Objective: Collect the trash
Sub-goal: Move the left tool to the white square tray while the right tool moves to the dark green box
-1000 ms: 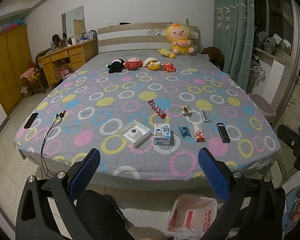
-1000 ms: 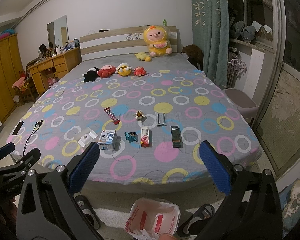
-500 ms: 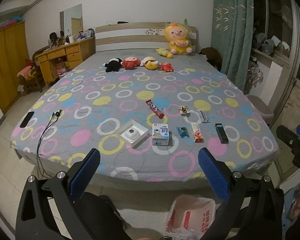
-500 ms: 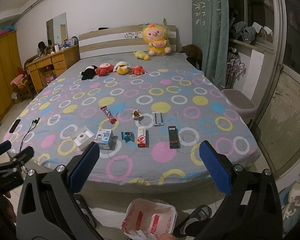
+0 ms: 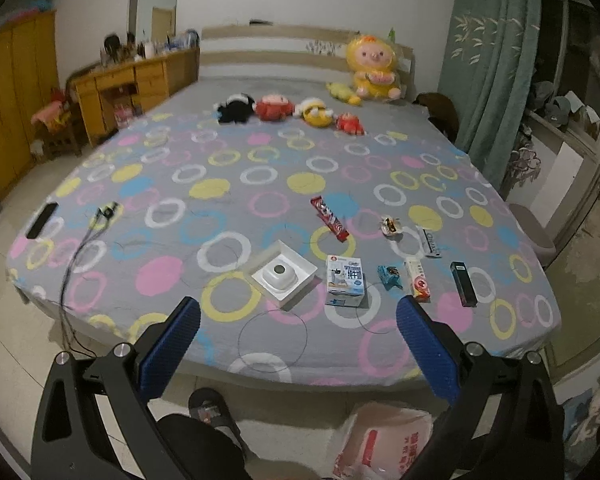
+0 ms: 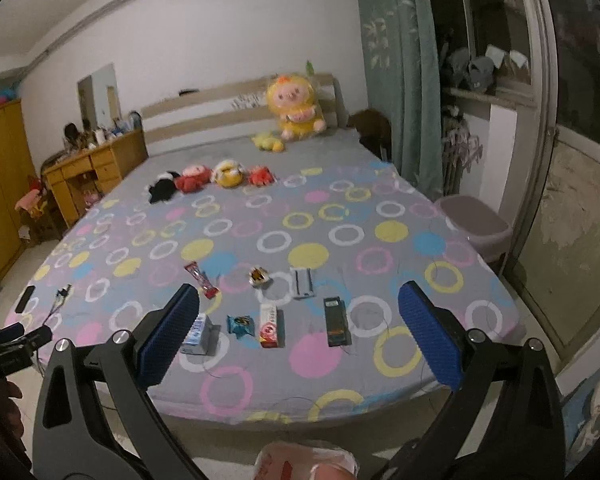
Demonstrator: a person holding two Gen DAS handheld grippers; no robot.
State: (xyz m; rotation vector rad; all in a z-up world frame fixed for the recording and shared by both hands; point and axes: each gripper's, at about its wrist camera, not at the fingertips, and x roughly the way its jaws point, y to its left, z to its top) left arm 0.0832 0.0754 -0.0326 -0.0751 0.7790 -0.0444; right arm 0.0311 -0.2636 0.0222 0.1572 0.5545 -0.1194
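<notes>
Left wrist: left gripper point(image 5: 298, 346) fingers spread, empty | right gripper point(image 6: 298, 340) fingers spread, empty | wrappers near bed point(image 5: 228, 332) front edge | plastic bag point(image 5: 384, 440) on floor

Both wrist views bedward; shared bed point(image 5: 260, 184)

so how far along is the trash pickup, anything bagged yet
Done: nothing that shows. What lies inside the plastic bag on the floor cannot be seen.
In hand: nothing. The left gripper and right gripper are both open and empty, short of the bed.
Left: the red wrapper, candy wrapper, blue wrapper, small carton and black box all lie on the bedspread.
</notes>
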